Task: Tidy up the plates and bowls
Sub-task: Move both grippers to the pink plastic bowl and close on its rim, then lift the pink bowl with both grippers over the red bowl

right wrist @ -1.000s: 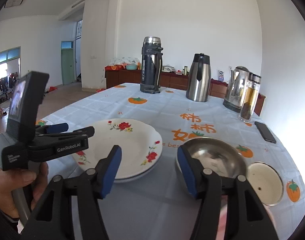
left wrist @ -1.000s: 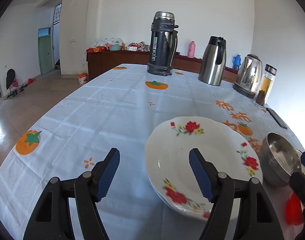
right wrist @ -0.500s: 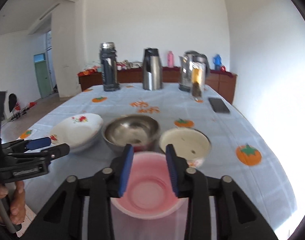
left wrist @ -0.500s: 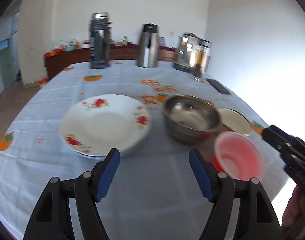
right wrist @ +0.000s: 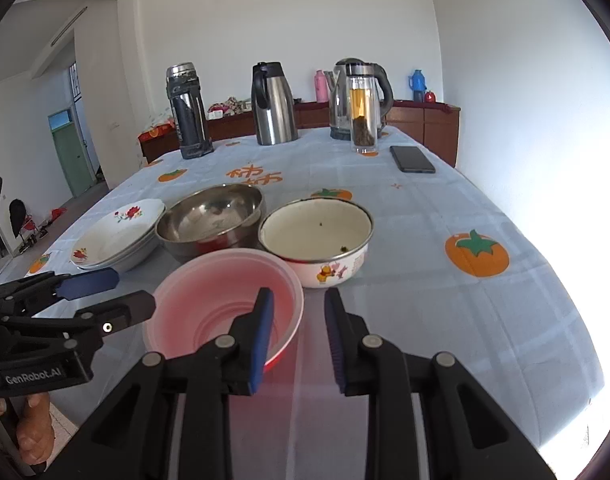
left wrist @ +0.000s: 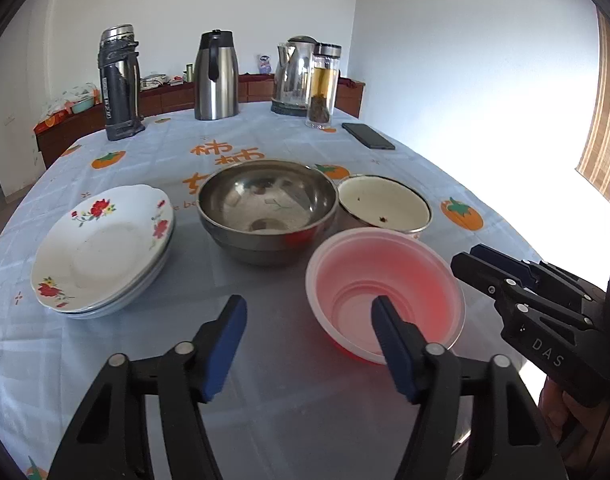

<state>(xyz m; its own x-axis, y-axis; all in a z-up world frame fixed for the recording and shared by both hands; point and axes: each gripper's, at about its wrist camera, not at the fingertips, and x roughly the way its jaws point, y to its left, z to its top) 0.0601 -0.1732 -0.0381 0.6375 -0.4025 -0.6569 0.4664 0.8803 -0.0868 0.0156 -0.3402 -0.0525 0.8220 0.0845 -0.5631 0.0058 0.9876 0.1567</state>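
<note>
At the near edge of the table [right wrist: 445, 208], both grippers reach forward and tilt down toward a pink plastic bowl [right wrist: 225, 300]. The right gripper [right wrist: 299, 340] has one finger inside the bowl and the other outside, straddling its rim; the jaws are narrowing, and I cannot tell whether the pads press the rim yet. The left gripper [left wrist: 307, 344] is spread much wider and also narrowing, its right finger over the bowl's inside, its left over bare cloth, gripping nothing. Only the right wrist view shows the cartoon print on the enamel bowl [right wrist: 317, 236] and a hand [right wrist: 33, 436] under the left gripper; the left view shows the stacked flowered plates [left wrist: 101, 248] in full. Just behind the pink bowl stands a steel bowl [left wrist: 267, 208], between plates and enamel bowl. Farther off stand flasks, a kettle [left wrist: 295, 76] and a phone [left wrist: 368, 135].
</note>
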